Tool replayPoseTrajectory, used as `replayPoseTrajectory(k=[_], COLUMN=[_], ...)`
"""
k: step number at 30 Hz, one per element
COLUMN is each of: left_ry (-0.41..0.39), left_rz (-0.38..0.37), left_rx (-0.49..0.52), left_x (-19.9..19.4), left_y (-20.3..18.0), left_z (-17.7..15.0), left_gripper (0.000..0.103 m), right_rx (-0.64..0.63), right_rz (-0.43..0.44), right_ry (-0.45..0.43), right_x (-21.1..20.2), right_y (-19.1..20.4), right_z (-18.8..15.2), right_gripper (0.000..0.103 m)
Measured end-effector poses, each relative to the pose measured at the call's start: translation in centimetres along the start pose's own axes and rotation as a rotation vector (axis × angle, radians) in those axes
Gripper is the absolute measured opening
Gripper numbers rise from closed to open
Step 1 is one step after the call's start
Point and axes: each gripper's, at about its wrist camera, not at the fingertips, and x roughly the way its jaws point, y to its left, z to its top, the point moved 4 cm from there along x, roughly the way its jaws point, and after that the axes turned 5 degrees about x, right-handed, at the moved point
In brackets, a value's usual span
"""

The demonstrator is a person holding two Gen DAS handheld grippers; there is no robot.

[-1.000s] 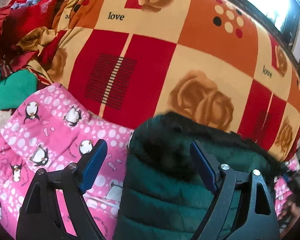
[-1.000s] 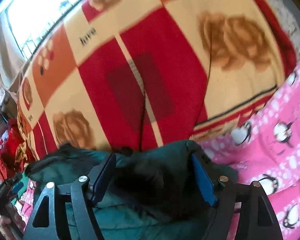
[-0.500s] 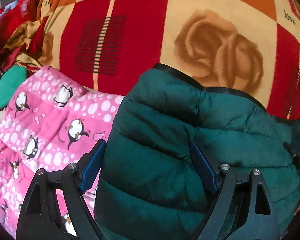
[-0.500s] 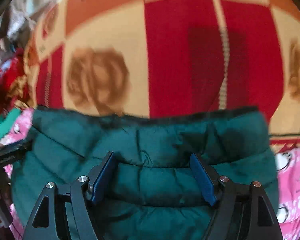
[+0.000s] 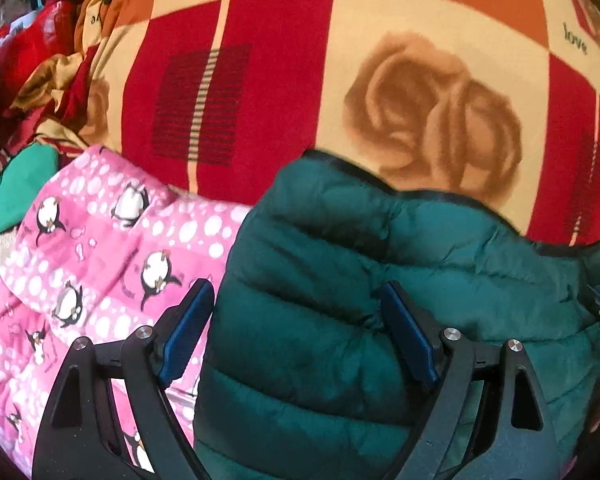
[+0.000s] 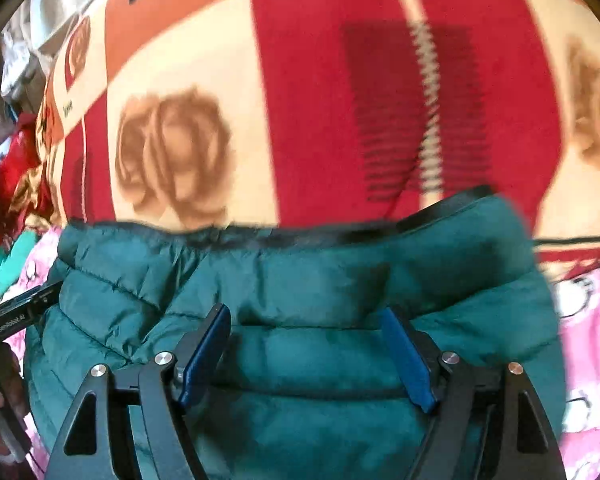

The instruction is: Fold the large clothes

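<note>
Green puffer jacket (image 5: pixel 340 300) bunched on rose-print blanket (image 5: pixel 420 80), left claw (image 5: pixel 300 336) and right claw (image 6: pixel 304 352) both spread wide over it, pink penguin quilt (image 5: pixel 100 248) alongside.

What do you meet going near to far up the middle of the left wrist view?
left gripper → green puffer jacket → rose-and-check blanket

Green puffer jacket (image 5: pixel 340 280) runs off the bottom edge in both views, its lower part hidden behind the gripper frames; it covers part of the pink penguin quilt (image 5: pixel 100 260) beside it, and its dark-trimmed far edge (image 6: pixel 300 236) and the blanket (image 6: pixel 340 100) beyond are motion-blurred in the right view.
</note>
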Motion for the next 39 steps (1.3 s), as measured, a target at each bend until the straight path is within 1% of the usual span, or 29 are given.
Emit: replayPoseTrajectory(k=[2,3,5,7,9,12,15,18,20,23,25,26,29,31,34,37,39], left_ry=[0.009,0.017,0.039,0.055,0.051,0.043,0.041,0.039,0.037,0.032,0.028,0.025,0.027,0.038,0.03,-0.001,-0.016], left_rz=[0.0,0.006,0.028,0.038,0.044,0.059,0.06,0.051,0.045,0.038,0.034,0.031,0.024,0.01,-0.023,-0.021,-0.021], left_rx=[-0.002,0.002,0.022,0.037,0.039,0.042,0.045,0.039,0.034,0.024,0.016,0.011,-0.001,-0.019,-0.039,-0.025,-0.02], left_x=[0.3,0.6,1.7,2.6,3.0,3.3,3.3,3.3,3.3,3.3,3.4,3.3,2.8,2.0,0.1,-2.1,-3.3], left_y=[-0.3,-0.4,-0.8,-1.1,-1.3,-1.4,-1.3,-1.3,-1.2,-1.0,-0.8,-0.7,-0.5,0.0,0.7,1.0,1.2], left_z=[0.3,0.3,0.3,0.1,0.0,0.0,-0.1,-0.2,-0.3,-0.4,-0.4,-0.5,-0.6,-0.8,-1.5,-2.3,-2.9], left_gripper=[0.086,0.086,0.086,0.086,0.087,0.087,0.087,0.087,0.087,0.088,0.088,0.088,0.088,0.088,0.088,0.088,0.088], right_rx=[0.015,0.028,0.058,0.073,0.088,0.098,0.095,0.1,0.118,0.127,0.13,0.135,0.154,0.145,0.136,0.154,0.152], right_rz=[-0.04,-0.058,-0.093,-0.103,-0.106,-0.116,-0.124,-0.112,-0.081,-0.073,-0.083,-0.098,-0.081,-0.097,-0.109,-0.089,-0.061], right_ry=[-0.033,-0.036,-0.017,0.01,0.038,0.013,0.018,0.018,-0.014,-0.053,-0.054,-0.04,-0.028,-0.017,-0.015,-0.032,-0.032], right_x=[-1.1,-1.2,-0.8,-0.1,1.5,2.5,3.0,2.1,-0.3,-2.9,-3.1,-2.4,-1.3,-1.5,-2.4,-4.5,-5.5], right_y=[-1.6,-2.4,-4.1,-5.3,-6.3,-6.2,-6.1,-5.3,-5.1,-5.3,-5.8,-6.2,-7.3,-7.2,-6.1,-5.4,-4.5], right_z=[0.5,0.7,0.7,0.4,-0.5,-1.0,-1.2,-0.8,-1.1,-2.7,-3.9,-4.8,-6.0,-5.8,-5.1,-4.8,-5.2], right_gripper=[0.076,0.076,0.076,0.076,0.076,0.077,0.077,0.077,0.077,0.077,0.077,0.077,0.077,0.077,0.077,0.078,0.088])
